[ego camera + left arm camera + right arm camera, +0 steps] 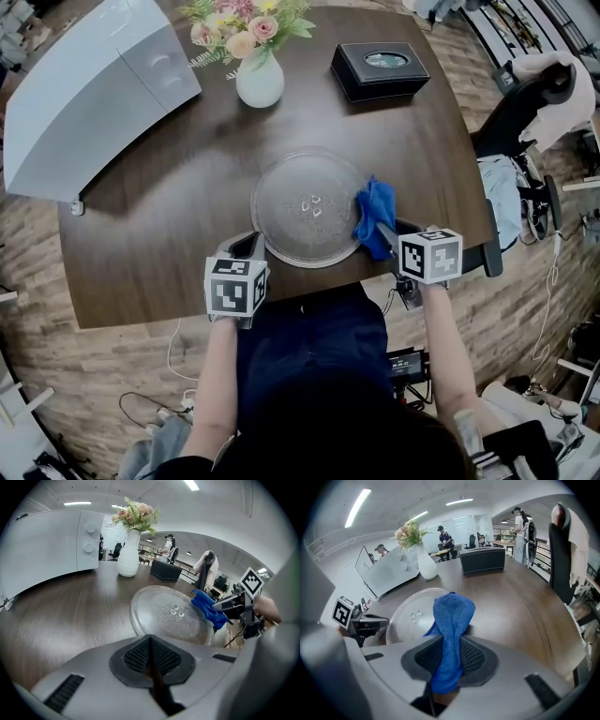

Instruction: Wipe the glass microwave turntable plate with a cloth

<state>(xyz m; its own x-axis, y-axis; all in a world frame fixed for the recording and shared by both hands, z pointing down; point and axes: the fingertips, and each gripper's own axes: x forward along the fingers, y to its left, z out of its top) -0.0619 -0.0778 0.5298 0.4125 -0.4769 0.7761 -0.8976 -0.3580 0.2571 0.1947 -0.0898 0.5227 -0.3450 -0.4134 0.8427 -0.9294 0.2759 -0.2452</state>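
In the right hand-held gripper (451,644), pinched tight, a blue cloth (452,618) drapes over the rim of the glass plate (305,208) just ahead. The left hand-held gripper (150,641), pressed together and empty, is just beside the plate's near rim, above the surface (178,197).

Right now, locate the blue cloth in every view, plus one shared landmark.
Head view: blue cloth right of centre, at glass plate's right rim.
Left gripper view: cloth at right, over plate's edge.
Right gripper view: cloth centre, in right gripper.
Landmark: white vase, all views.
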